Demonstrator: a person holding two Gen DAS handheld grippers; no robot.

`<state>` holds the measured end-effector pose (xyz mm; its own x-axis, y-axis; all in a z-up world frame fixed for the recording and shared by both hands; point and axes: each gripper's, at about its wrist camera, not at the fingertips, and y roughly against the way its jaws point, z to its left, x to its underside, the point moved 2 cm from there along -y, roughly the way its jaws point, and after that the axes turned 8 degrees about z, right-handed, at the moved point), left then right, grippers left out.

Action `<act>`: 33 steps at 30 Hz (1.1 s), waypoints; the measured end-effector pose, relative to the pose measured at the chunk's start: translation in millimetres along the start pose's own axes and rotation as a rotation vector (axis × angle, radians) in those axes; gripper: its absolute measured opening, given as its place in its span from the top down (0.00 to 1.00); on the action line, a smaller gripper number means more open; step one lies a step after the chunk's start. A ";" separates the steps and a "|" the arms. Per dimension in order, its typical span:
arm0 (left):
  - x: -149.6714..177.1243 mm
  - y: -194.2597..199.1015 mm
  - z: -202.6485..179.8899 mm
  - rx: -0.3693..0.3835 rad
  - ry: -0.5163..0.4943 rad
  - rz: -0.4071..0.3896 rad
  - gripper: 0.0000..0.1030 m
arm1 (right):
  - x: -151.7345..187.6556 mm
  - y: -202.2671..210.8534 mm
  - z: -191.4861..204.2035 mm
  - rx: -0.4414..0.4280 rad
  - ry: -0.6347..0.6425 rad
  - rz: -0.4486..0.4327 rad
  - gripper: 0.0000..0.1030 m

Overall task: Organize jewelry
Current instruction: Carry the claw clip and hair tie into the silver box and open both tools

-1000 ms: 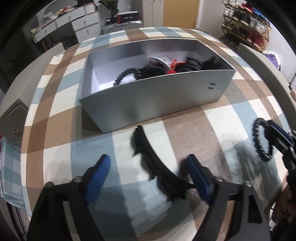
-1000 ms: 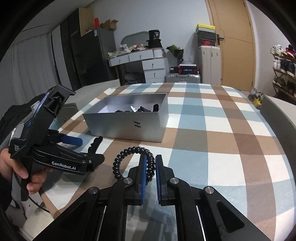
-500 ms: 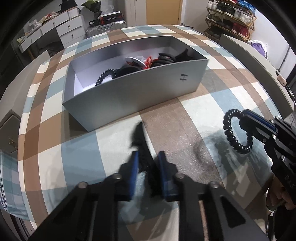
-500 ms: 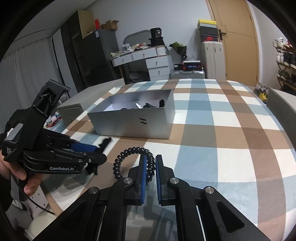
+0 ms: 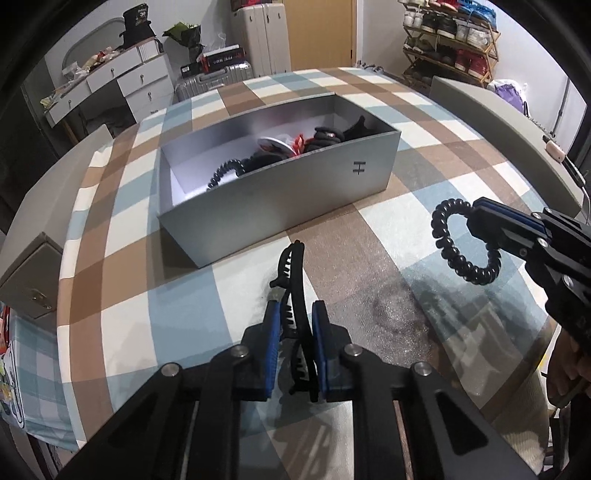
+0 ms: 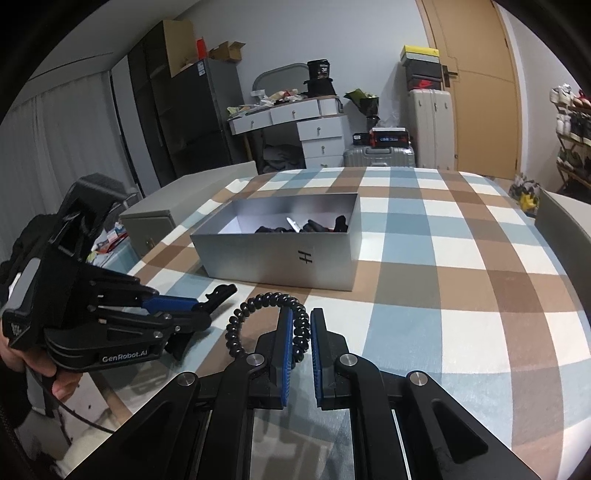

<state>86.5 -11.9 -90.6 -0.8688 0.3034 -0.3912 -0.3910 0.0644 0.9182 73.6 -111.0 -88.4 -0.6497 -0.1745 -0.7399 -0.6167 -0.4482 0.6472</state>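
Home bedroom / living room, used also for storage.

Signs of a home: big surface w/ blue, brown and white checked cloth [image 6: 461, 258], white dresser w/ small drawers [image 6: 295, 122] full of clutter, silver hard-shell suitcases [image 6: 380, 157], wooden shoe rack w/ many sneakers [image 5: 450, 26], tan wooden door [image 6: 484, 85], stacked shoeboxes [image 6: 421, 66], tall dark cabinet [image 6: 184, 122], grey curtain [image 6: 70, 147].

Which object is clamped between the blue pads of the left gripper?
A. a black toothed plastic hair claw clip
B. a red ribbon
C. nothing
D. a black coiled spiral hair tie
A: the left gripper is shut on the black toothed plastic hair claw clip, while the black coiled spiral hair tie sits in the right gripper, short of the silver rectangular box.
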 end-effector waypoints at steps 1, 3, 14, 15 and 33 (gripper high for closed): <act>0.1 2.2 0.4 0.003 0.000 -0.007 0.88 | -1.0 0.3 -0.1 0.000 -0.003 0.000 0.91; -0.2 7.6 0.1 -0.005 -0.011 -0.027 0.88 | -4.0 0.7 -0.4 0.000 -0.010 -0.001 0.91; -19.3 43.4 16.1 0.073 0.021 -0.187 0.88 | -58.8 2.3 -4.3 -0.103 -0.070 -0.058 0.91; -22.5 44.9 21.3 0.094 0.043 -0.201 0.88 | -66.7 2.4 -4.6 -0.108 -0.070 -0.070 0.91; -81.5 25.2 56.4 0.212 0.131 -0.281 0.88 | -118.5 -36.2 -15.5 -0.156 -0.083 -0.080 0.92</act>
<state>164.6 18.6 -32.0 -0.7736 0.1223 -0.6218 -0.5598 0.3278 0.7610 179.8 -87.7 -27.0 -0.6400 -0.0627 -0.7658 -0.5953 -0.5897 0.5458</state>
